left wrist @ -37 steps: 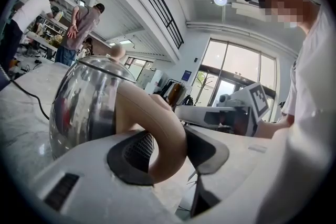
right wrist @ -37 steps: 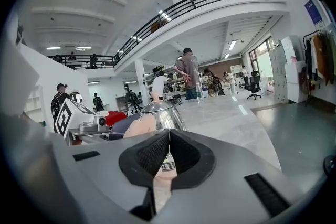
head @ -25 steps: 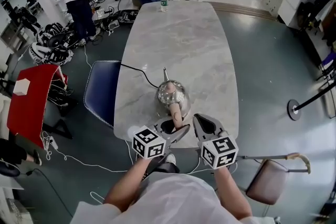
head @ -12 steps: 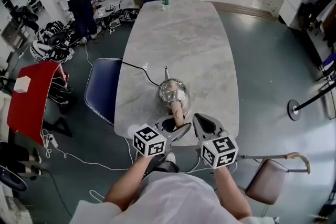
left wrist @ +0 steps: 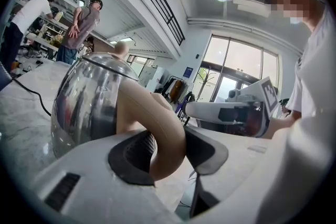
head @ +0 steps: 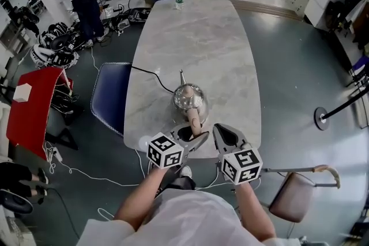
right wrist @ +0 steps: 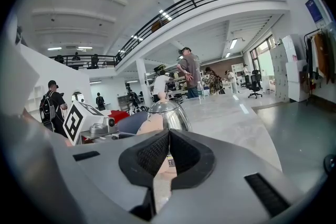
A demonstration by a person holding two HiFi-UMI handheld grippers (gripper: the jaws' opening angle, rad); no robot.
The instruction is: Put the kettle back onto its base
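Black ribbed pads (left wrist: 134,155) of the left gripper (left wrist: 169,156) stand well apart yet press on either side of the beige handle (left wrist: 157,113), so its jaws are clamped on that handle, low on its curve. The right gripper (right wrist: 168,157), at the lower right of the head view, has its jaws together with nothing between them; it hangs just beside the left one, apart from the kettle. Beyond the handle rises the kettle (left wrist: 86,97), a polished steel body standing upright on the desk (head: 202,31) at the lower middle of the head view, its thin spout (head: 182,76) pointing up the frame. A dark cord (head: 151,79) runs in from the left to its foot, so the base probably lies under it, though no view shows the base itself. I judge the kettle stiff and fairly weighty, more so if filled, with a slick wall that offers no hold. The handle is the place to grip, and held this low the body may tip spout-down.
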